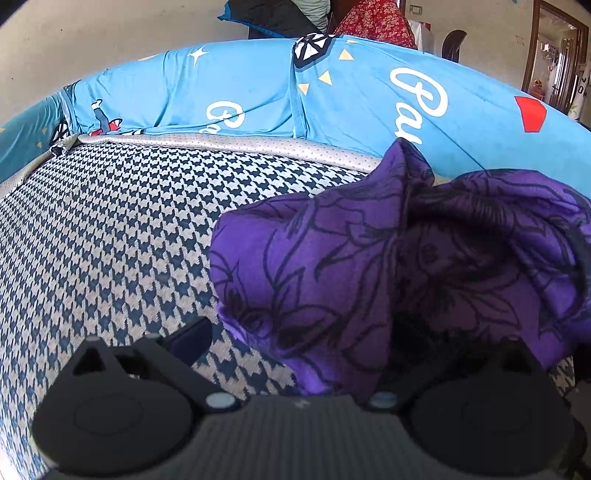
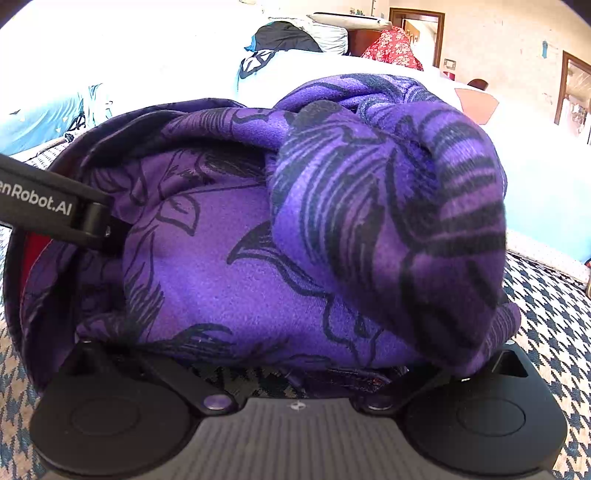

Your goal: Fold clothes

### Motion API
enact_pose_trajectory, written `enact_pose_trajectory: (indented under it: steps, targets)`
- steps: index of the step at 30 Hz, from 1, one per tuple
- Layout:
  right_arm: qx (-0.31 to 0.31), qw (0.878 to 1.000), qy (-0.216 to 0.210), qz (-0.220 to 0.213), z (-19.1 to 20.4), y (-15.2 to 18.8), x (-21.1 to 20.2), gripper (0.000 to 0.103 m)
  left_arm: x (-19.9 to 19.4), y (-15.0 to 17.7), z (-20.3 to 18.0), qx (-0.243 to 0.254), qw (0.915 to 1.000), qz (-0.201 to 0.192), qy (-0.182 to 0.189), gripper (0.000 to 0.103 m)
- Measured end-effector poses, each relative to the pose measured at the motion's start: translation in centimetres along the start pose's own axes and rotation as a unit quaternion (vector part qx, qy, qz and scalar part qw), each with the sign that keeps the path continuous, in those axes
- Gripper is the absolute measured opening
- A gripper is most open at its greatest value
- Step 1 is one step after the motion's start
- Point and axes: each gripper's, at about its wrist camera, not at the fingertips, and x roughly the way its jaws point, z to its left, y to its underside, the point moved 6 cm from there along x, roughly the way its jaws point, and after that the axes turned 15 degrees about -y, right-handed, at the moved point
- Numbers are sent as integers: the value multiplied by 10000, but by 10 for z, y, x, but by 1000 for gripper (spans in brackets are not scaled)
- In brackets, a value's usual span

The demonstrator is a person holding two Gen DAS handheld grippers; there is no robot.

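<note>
A purple garment with black flower outlines lies bunched on a houndstooth-patterned surface. In the left wrist view it covers the right finger; the left finger shows bare, wide of the cloth. In the right wrist view the same garment fills the frame and is heaped over both fingers, hiding them. The other gripper's black body shows at the left edge, against the cloth. The cloth hides whether either gripper is open or shut.
A blue printed sheet or cushion runs along the far edge of the houndstooth surface. Behind it lie a red floral cloth and dark clothes. A doorway is at the far right.
</note>
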Motion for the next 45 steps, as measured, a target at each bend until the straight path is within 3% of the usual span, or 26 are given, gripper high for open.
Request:
enact_pose_trajectory:
  steps: [13,16,24,32,38,43,45]
  targets:
    - [1,10000,-1,0,4,4,0,103,2,-1,1,53,9999,93,105,103]
    - [-3,10000,0,1,22,1,6,103,3,-1,1,94,9998,90,128,103]
    - [0,10000,-3,-2,6,11,-7,103,7,-4,1,192,9994,143,266,103]
    - [-4,10000,3,1,7,16,-8,103,23,-5,1,-27,9978,264,615,103]
    - [2,10000,4,0,8,18,-9,103,26,-9,-10,94,9986,-75,522,103]
    - [-2,10000,7,-1,10,20,-9,103,30,-10,-8,31,9978,0,663,103]
    - [-6,10000,9,0,11,21,-10,103,28,-10,-11,33,9984,-33,559,103]
